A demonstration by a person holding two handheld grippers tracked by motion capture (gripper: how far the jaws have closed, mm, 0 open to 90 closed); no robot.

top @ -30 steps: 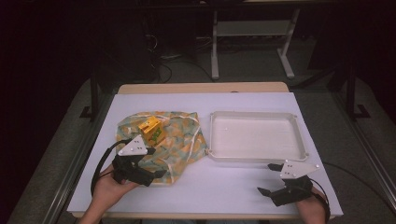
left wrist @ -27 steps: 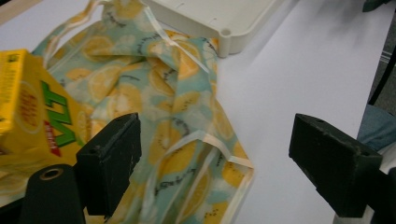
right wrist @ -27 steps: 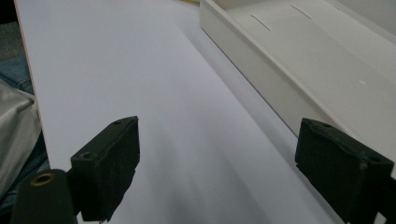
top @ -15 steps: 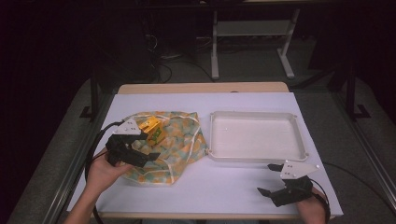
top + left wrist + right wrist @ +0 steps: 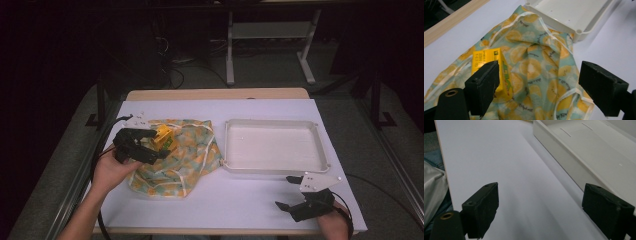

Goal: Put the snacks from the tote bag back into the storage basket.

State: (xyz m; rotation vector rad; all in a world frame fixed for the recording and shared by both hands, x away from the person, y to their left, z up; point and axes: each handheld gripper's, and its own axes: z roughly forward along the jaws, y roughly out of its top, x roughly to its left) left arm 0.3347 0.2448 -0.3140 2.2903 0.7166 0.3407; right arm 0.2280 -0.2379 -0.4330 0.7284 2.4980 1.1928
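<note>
- A black cable (image 5: 102, 145) trails from the left gripper along the tabletop's left edge and off its near side.
- The person's left hand (image 5: 109, 172) comes in from the lower left and holds the left gripper (image 5: 150, 145) over the left part of the white tabletop (image 5: 240, 200), turned toward the right.
- In the left gripper view its two black fingers (image 5: 482, 87) stand wide apart, released, with nothing between them; they hang over the cloth, and the nearer one partly covers the yellow box.
- A small yellow box (image 5: 162, 136) with green lettering lies on the cloth (image 5: 182, 157), near its far left part, just beyond the left gripper's tips. In the left gripper view the yellow box (image 5: 491, 67) shows a printed top face and a side with green letters.
- The cloth, printed with lemon slices on pale green with a light hem, lies crumpled in folds on the tabletop; its right edge comes close to the tray's left wall, and in the left gripper view the cloth (image 5: 541, 65) appears to touch the tray's corner.
- A shallow white tray (image 5: 227, 150) sits right of centre, square to the tabletop edges.
- The right gripper (image 5: 285, 206), with its grey three-cornered plate on top, rests low near the tabletop's near right corner, in front of the tray and apart from it, pointing left.
- In the right gripper view its fingers (image 5: 481, 205) are spread wide and released, holding nothing, above bare tabletop, with the tray wall (image 5: 564, 162) running along the right.
</note>
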